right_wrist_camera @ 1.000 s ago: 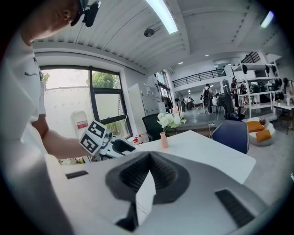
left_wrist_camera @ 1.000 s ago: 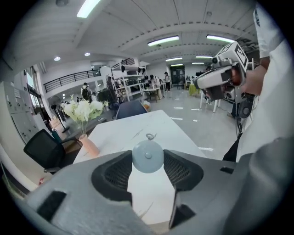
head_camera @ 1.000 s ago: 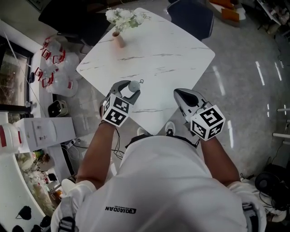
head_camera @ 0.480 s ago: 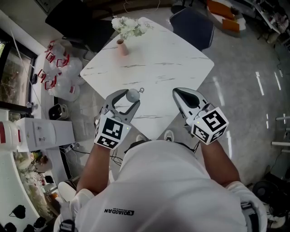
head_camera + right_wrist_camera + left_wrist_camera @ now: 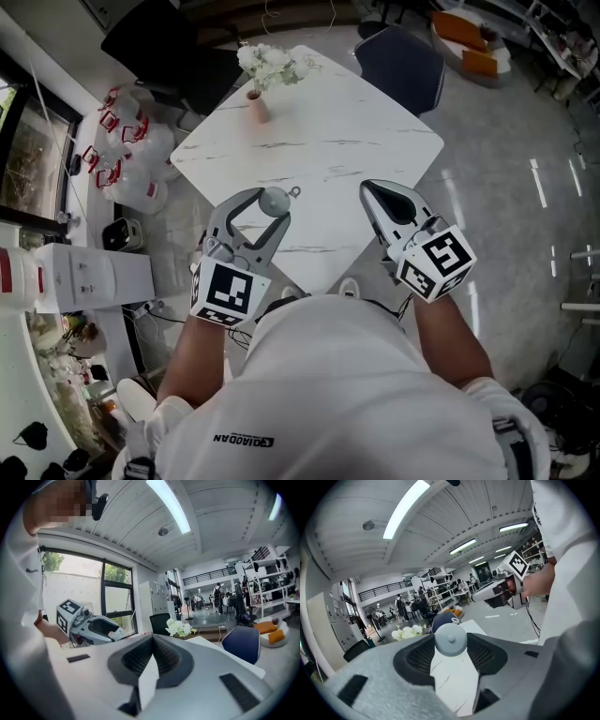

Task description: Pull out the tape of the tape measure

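A: Head view first. Where does the task's thing sit?

B: The round grey tape measure (image 5: 273,198) sits between the tips of the left gripper (image 5: 271,202), above the near edge of the white marble-look table (image 5: 356,112). The jaws stand wide and clamp its sides. A small metal tab (image 5: 293,191) sticks out on its right.

A: And the right gripper (image 5: 370,190)?

B: Its jaws are pressed together with nothing in them, and it is held over the same table edge, well apart from the tape measure. A pink vase (image 5: 259,108) of white flowers (image 5: 267,64) stands at the far corner, with a dark blue chair (image 5: 403,56) beyond.

A: Left gripper view?

B: The grey disc of the tape measure (image 5: 450,639) fills the gap at the jaw tips, both pads against it, with the table (image 5: 454,681) showing below. The right gripper (image 5: 475,597) shows off to the right, tips closed, its marker cube (image 5: 517,563) up top.

A: Right gripper view?

B: The jaws meet in a tight line at (image 5: 152,637) and hold nothing. The left gripper (image 5: 121,632) is at the left; its load is too small to make out here. The flowers (image 5: 180,627) and blue chair (image 5: 241,644) sit ahead.
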A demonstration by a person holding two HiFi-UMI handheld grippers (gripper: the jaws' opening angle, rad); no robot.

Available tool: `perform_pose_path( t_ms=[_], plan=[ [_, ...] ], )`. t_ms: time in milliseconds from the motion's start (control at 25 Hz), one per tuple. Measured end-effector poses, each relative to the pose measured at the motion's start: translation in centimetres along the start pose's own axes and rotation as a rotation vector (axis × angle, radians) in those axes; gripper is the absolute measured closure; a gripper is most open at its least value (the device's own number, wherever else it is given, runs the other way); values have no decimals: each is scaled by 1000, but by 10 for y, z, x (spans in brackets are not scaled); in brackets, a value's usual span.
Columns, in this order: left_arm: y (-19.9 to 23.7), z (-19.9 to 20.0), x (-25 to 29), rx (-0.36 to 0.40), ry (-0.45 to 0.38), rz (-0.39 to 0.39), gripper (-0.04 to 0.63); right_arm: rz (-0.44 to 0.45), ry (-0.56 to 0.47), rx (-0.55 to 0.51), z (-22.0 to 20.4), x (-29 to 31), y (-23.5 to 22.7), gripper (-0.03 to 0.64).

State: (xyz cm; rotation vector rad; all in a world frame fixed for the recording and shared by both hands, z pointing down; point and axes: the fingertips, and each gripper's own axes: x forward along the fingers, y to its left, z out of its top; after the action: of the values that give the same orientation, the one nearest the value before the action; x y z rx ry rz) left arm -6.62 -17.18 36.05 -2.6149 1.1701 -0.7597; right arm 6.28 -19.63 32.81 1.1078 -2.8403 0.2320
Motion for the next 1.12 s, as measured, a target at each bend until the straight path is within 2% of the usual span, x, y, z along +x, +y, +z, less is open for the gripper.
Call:
perform_pose_path(
  t_ms=[240,320,680,960,1120],
  plan=[
    [0,4,-2,18,-7,3,373,9,-25,0,5,-1,5,607],
    [-1,4,-2,23,-7,-1,373,19,-32,0,6,0,7,548],
    [-4,9,1,34,-17,-12,373,18,-30,13,5,-3,7,551],
    [-16,21,7,61,-45,-39,373,132,-54,148,7,8,30,543],
    [-24,29,10,70,-66,-62,373,197,-48,188,5,18,48,541]
  ],
)
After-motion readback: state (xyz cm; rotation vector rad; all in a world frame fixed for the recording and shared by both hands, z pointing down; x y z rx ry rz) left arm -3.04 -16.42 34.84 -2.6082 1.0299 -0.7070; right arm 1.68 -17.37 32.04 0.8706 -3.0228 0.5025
